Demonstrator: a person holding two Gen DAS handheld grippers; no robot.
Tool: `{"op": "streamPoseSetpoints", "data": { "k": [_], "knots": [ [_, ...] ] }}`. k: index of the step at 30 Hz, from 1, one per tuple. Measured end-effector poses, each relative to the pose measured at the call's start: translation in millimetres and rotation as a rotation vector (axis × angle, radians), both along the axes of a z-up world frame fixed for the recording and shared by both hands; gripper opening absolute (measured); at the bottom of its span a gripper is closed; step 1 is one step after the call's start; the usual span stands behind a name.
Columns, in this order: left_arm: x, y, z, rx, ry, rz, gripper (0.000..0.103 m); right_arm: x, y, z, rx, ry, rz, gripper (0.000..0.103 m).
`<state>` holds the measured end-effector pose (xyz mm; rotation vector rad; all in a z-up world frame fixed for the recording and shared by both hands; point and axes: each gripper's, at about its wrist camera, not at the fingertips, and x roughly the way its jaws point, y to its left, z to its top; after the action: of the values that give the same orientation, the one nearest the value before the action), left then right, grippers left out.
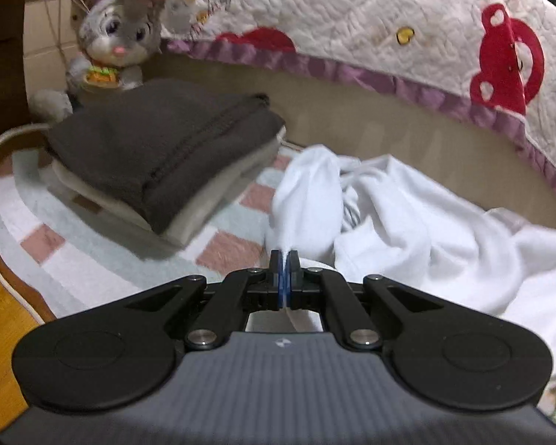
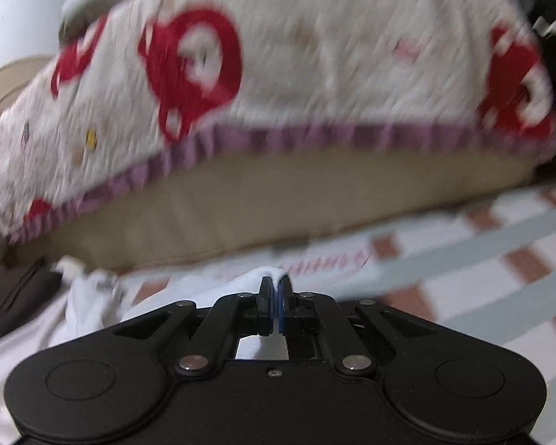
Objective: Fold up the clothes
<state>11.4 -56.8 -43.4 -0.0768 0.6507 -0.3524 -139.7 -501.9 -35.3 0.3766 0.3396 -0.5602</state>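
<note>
A crumpled white garment (image 1: pixel 407 215) lies on the checked mat (image 1: pixel 74 259), right of a folded stack topped by a dark brown garment (image 1: pixel 159 148). My left gripper (image 1: pixel 284 256) is shut on a bunched fold of the white garment, which rises ahead of the jaws. In the right wrist view, my right gripper (image 2: pixel 276 282) is shut on another edge of the white garment (image 2: pixel 92 296), with a small peak of cloth between the pads. The dark garment (image 2: pixel 15 296) shows at the far left there. That view is blurred by motion.
A quilt (image 1: pixel 389 29) printed with red shapes and edged in purple hangs over a beige mattress side (image 1: pixel 370 126) behind the mat. A grey plush rabbit (image 1: pixel 122 33) sits at the back left. Wooden floor (image 1: pixel 0 315) lies left of the mat.
</note>
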Motion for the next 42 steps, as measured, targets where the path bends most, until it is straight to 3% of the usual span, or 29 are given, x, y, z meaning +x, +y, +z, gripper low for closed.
{"op": "streamPoseSetpoints", "data": {
  "k": [4,7,9,11,13,17,20,23,26,28,30,33,35,36,37,38,40,42],
  "knots": [
    [1.8,3.9,-9.6,-0.042,0.058,0.014,0.001,-22.2,7.3,11.0,-0.124,0.062,-0.128,0.003],
    [1.2,6.0,-8.6,-0.038,0.053,0.009,0.001,-34.0,-15.6,-6.6,0.053,0.142,-0.162,0.003],
    [0.1,4.7,-7.1,-0.036,0.046,-0.001,0.001,-41.5,-38.1,-25.0,0.235,0.156,-0.182,0.003],
    [-1.3,2.5,-4.6,-0.035,0.032,-0.015,0.001,-46.5,-53.4,-37.2,0.324,0.149,-0.208,0.003],
    [-5.4,-1.1,5.6,-0.032,-0.011,-0.027,0.001,-47.9,-53.8,-33.6,0.296,0.104,-0.201,0.003],
    [-15.0,-2.1,40.8,-0.033,-0.131,-0.062,0.001,-59.0,-32.2,3.7,0.064,0.019,-0.198,0.002],
    [-9.7,-10.0,41.0,0.05,-0.084,-0.092,0.001,-69.0,-31.9,20.1,-0.069,0.004,-0.278,0.002],
    [-1.6,-17.8,7.2,0.077,0.055,-0.093,0.001,-52.0,-41.7,4.1,-0.155,0.185,-0.294,0.002],
    [0.1,-14.3,-18.5,0.048,0.155,-0.078,0.001,-46.0,-56.4,-22.0,-0.05,0.266,-0.3,0.002],
    [-1.1,-11.1,-22.8,0.039,0.168,-0.075,0.001,-48.0,-58.8,-22.2,-0.044,0.268,-0.32,0.002],
    [-0.8,-10.2,-18.7,0.037,0.154,-0.087,0.001,-45.4,-51.3,-17.2,-0.132,0.295,-0.33,0.002],
    [-2.2,-12.2,-15.1,0.077,0.125,-0.091,0.001,-24.0,-45.3,-30.9,-0.226,0.494,-0.302,0.007],
    [-2.8,-11.5,-15.7,0.053,0.139,-0.089,0.001,-20.6,-46.8,-39.5,-0.192,0.552,-0.294,0.009],
    [-2.5,-9.8,-16.3,0.039,0.147,-0.088,0.001,-21.9,-47.0,-37.3,-0.153,0.532,-0.27,0.011],
    [-2.1,-8.2,-16.9,0.026,0.155,-0.087,0.001,-26.3,-43.2,-30.4,-0.114,0.469,-0.244,0.021],
    [-2.1,-7.3,-17.4,0.022,0.154,-0.088,0.001,-29.7,-40.2,-22.8,-0.074,0.399,-0.213,0.025],
    [-1.7,-5.6,-18.0,0.007,0.153,-0.091,0.001,-34.0,-28.0,-10.4,0.001,0.256,-0.078,0.041],
    [-0.9,-3.5,-18.3,-0.014,0.151,-0.096,0.001,-29.5,-12.5,-5.2,0.021,0.187,0.049,0.044]
  ]
}}
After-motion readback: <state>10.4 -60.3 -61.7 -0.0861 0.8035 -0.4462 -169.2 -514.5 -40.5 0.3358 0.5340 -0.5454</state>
